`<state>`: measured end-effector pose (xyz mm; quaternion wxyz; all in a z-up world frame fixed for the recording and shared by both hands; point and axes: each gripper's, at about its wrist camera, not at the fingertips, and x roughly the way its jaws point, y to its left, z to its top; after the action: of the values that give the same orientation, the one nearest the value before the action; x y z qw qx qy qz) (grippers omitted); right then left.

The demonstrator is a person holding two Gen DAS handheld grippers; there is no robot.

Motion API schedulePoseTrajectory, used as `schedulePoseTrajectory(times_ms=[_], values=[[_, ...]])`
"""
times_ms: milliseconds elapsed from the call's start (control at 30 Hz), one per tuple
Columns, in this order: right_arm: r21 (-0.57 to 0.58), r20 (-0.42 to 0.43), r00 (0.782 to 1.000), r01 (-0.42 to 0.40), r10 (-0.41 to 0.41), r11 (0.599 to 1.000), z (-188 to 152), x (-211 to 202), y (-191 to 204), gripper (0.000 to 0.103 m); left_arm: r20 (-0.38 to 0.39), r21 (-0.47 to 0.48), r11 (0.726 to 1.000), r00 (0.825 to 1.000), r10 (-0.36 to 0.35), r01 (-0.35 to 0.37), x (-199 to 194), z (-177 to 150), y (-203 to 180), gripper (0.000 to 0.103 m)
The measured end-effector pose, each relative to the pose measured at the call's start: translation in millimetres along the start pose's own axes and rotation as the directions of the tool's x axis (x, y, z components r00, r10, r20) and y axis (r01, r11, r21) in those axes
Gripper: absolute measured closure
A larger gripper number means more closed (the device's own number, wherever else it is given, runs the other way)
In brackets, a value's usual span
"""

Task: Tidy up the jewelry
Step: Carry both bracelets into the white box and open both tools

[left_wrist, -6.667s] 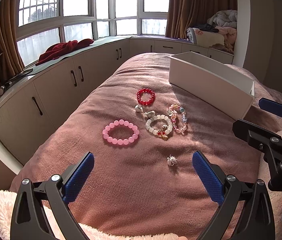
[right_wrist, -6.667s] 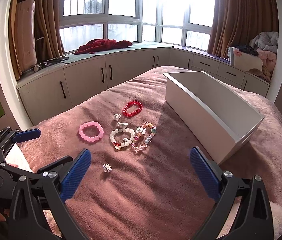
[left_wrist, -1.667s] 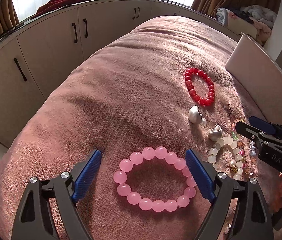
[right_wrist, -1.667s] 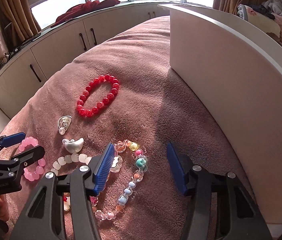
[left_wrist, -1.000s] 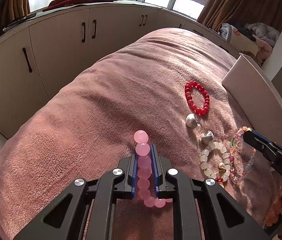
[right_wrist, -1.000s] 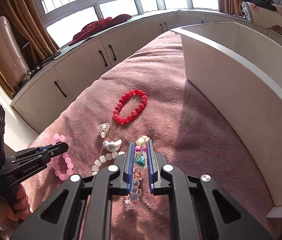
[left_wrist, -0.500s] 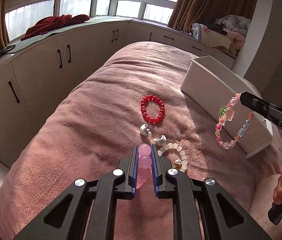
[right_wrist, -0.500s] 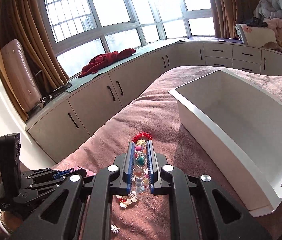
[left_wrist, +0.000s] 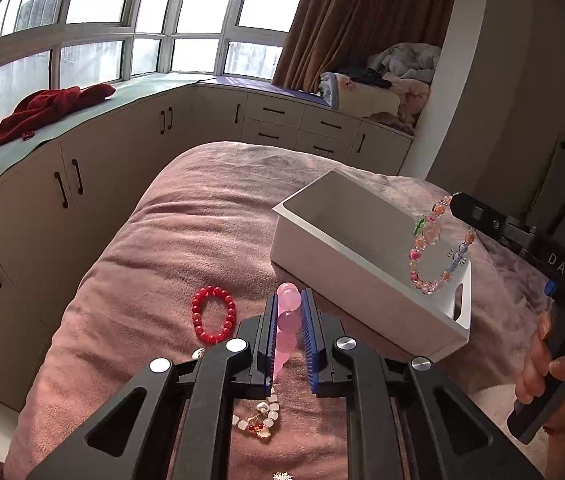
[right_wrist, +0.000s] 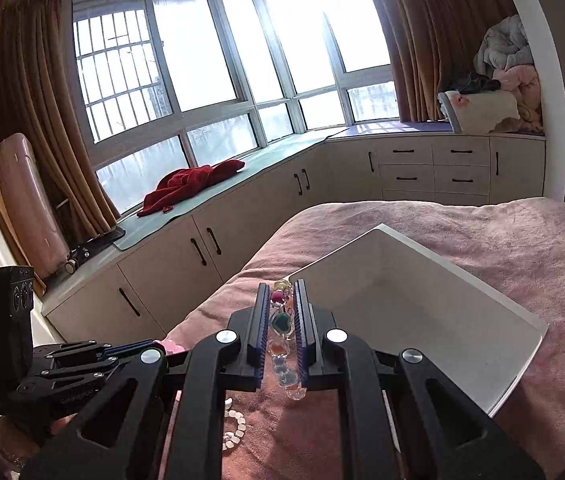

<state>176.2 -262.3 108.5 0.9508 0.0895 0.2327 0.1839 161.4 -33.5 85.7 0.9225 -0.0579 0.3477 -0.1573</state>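
Note:
My left gripper [left_wrist: 288, 300] is shut on a pink bead bracelet [left_wrist: 287, 318] and holds it above the bed, just left of the white box [left_wrist: 366, 268]. My right gripper [right_wrist: 282, 292] is shut on a multicoloured bead bracelet [right_wrist: 281, 322], raised near the box's [right_wrist: 478, 280] near-left corner; in the left wrist view that bracelet [left_wrist: 438, 246] hangs in front of the box's near end. A red bead bracelet [left_wrist: 213, 314] and a white bead bracelet [left_wrist: 260, 420] lie on the pink blanket.
A small silver charm [left_wrist: 282, 476] lies at the lower edge. Cabinets [left_wrist: 66, 188] with a window seat line the left and far sides. A red cloth [left_wrist: 48, 108] lies on the seat; folded bedding [left_wrist: 386, 84] is piled at the far right.
Both grippers have risen further with their bracelets and moved toward the white box. The right gripper's bracelet now hangs by the box's near end.

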Motion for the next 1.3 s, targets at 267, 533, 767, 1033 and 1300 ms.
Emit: schedulePoseTrajectory(times_ms=[267, 533, 767, 1033, 1300], values=[[0.084, 0.012, 0.993, 0.113, -0.115, 0.990, 15.7, -3.5, -56.3, 0.090, -0.005, 0.034, 0.995, 0.995, -0.095, 0.096, 31.5, 59.2, -45.8, 0.086], [0.116, -0.051, 0.985, 0.170, -0.165, 0.978, 4.8, 9.5, -100.5, 0.090, -0.047, 0.091, 0.986, 0.989, -0.139, 0.142, 84.3, 103.4, -96.8, 0.086], [0.142, -0.116, 0.978, 0.189, -0.173, 0.972, -12.9, 34.4, -125.8, 0.090, -0.180, 0.079, 0.988, 0.976, -0.118, 0.134, 169.2, 106.8, -111.4, 0.086], [0.169, -0.186, 0.966, 0.210, -0.178, 0.963, -32.8, 66.1, -141.9, 0.090, -0.290, 0.129, 0.988, 0.956, -0.041, 0.082, 242.0, 83.1, -119.1, 0.086], [0.184, -0.200, 0.961, 0.229, -0.192, 0.956, -39.5, 72.9, -150.8, 0.082, -0.302, 0.132, 0.990, 0.953, -0.005, 0.047, 260.1, 71.7, -113.6, 0.067]])
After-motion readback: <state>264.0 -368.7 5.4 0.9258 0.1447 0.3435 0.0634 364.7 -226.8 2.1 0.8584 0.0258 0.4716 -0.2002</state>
